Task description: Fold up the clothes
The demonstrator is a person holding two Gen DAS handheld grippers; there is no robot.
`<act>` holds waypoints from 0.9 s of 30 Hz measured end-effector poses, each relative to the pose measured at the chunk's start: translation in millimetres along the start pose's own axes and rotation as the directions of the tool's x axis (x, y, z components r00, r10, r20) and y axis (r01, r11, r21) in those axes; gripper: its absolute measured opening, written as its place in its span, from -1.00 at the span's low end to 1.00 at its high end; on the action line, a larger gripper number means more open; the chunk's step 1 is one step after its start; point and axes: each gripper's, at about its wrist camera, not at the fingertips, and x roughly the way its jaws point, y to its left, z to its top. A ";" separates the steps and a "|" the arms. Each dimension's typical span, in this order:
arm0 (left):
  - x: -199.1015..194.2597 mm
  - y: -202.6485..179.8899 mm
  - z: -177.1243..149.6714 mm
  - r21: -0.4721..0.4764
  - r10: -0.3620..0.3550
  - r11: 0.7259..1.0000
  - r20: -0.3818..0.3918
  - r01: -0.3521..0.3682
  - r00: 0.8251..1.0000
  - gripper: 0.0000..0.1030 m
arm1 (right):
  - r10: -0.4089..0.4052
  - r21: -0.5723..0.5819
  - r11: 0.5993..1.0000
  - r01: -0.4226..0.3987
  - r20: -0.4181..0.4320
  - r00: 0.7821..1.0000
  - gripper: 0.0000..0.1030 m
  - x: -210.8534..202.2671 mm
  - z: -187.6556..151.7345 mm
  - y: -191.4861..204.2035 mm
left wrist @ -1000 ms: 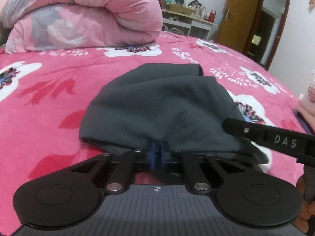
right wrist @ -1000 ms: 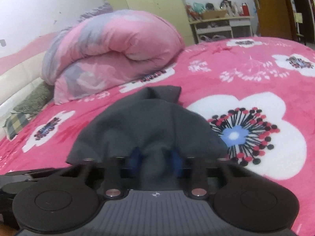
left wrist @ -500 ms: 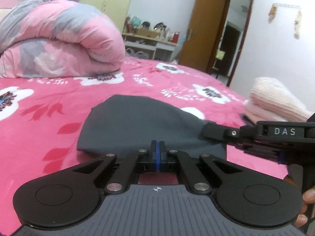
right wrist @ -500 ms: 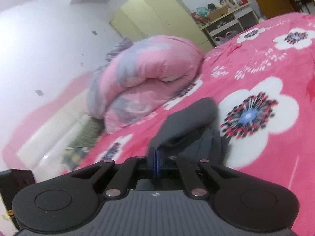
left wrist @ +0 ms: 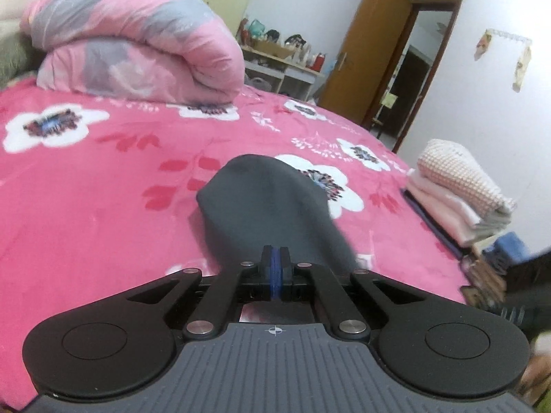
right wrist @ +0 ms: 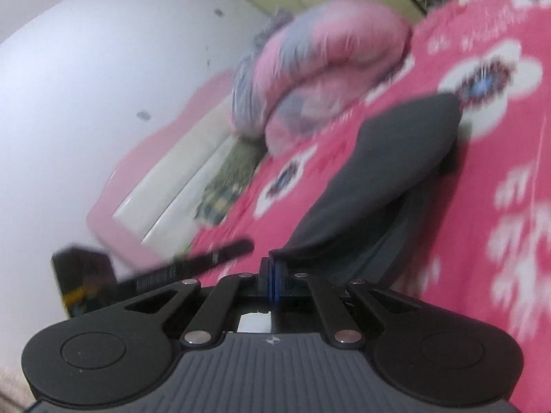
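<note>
A dark grey garment lies folded on the pink flowered bed. My left gripper is shut on its near edge and holds that edge lifted. In the right wrist view the same garment stretches away, blurred and tilted. My right gripper is shut on another part of its near edge. The left gripper's finger shows as a dark bar at the left of that view.
A rolled pink and grey duvet lies at the head of the bed. A stack of folded clothes sits at the bed's right edge. A shelf, a wooden door and a white wall stand beyond. The headboard is at the left.
Both grippers have lifted and pulled back with the garment's edge, drawing it into a narrower shape. The right gripper has tilted and is moving fast.
</note>
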 end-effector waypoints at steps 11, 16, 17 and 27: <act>99.9 -68.3 -1.9 0.267 -0.005 0.962 -0.184 0.055 0.983 0.41 | -0.095 -0.178 0.982 0.061 -0.188 0.978 -0.93 22.0 -51.0 27.9; 136.2 -64.2 -10.1 0.276 0.085 0.961 -0.253 -0.012 0.964 -0.30 | -0.123 -0.174 0.979 0.104 -0.107 0.987 -0.36 -15.5 -46.4 25.5; 138.0 -59.7 -10.8 0.258 0.093 0.966 -0.257 -0.024 0.962 -0.43 | -0.132 -0.173 0.978 0.117 -0.079 0.988 -0.29 -26.0 -45.0 24.1; 81.0 -9.1 2.4 0.092 0.192 0.979 -0.104 -0.183 0.976 -0.99 | -0.215 0.072 0.975 0.208 0.098 0.972 -0.23 -54.2 11.7 -41.5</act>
